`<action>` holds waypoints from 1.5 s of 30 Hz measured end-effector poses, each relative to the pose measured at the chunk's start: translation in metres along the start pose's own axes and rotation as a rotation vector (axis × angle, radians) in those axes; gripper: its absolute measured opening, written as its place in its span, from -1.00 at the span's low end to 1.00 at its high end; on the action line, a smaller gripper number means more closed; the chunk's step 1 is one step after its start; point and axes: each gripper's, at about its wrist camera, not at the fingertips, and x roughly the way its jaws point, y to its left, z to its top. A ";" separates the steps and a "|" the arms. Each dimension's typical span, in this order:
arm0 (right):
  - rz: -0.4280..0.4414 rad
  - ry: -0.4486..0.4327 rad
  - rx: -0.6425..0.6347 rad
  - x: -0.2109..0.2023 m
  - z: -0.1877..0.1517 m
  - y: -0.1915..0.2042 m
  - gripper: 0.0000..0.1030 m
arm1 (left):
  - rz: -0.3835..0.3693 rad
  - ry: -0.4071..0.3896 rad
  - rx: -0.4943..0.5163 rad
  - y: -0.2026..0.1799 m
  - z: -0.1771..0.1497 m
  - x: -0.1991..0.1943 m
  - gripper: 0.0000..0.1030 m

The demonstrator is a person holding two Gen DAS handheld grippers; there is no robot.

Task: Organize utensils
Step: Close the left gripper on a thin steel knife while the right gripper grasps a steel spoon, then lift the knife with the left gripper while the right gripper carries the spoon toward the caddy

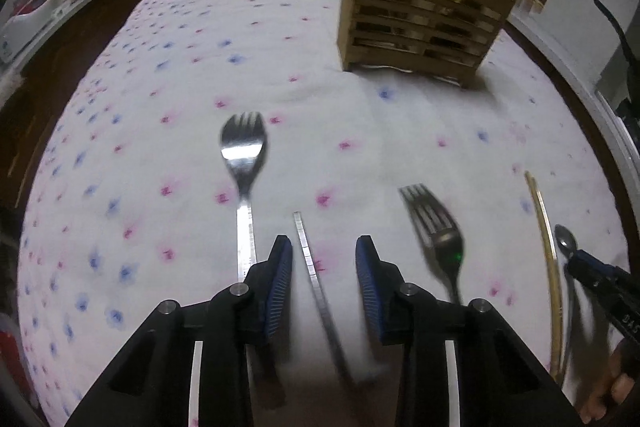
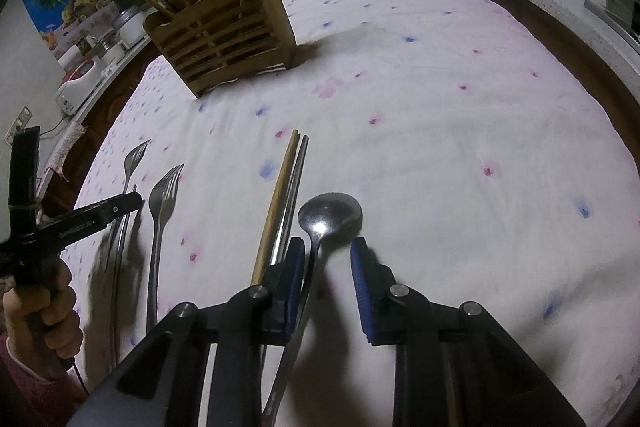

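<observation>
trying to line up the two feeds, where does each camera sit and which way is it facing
Left wrist: on the left gripper, angled down along its fingers at a metal chopstick; the right gripper shows at right.
Right wrist: on the right gripper, angled down at the spoon; the left gripper and its hand show.
Shared: wooden holder, forks, floral cloth.

Not much to read from my end: there's small pale lettering along the side of each hand-held gripper point(image 1: 596, 277) point(image 2: 120, 205), but it's way too blurry to make out.

dim indoor light | soft shadows | motion blur | fisheye-warped edges
</observation>
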 end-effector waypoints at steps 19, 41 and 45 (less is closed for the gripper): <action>0.002 0.008 -0.044 0.006 0.008 0.001 -0.60 | 0.051 0.016 0.175 -0.033 0.004 0.012 -0.92; 0.073 -0.092 -0.061 -0.047 0.016 0.014 -0.96 | -0.138 -0.197 0.046 0.001 -0.009 -0.105 -0.96; 0.080 -0.125 -0.075 -0.062 0.018 0.020 -0.96 | -0.153 -0.243 0.037 0.007 -0.019 -0.132 -0.96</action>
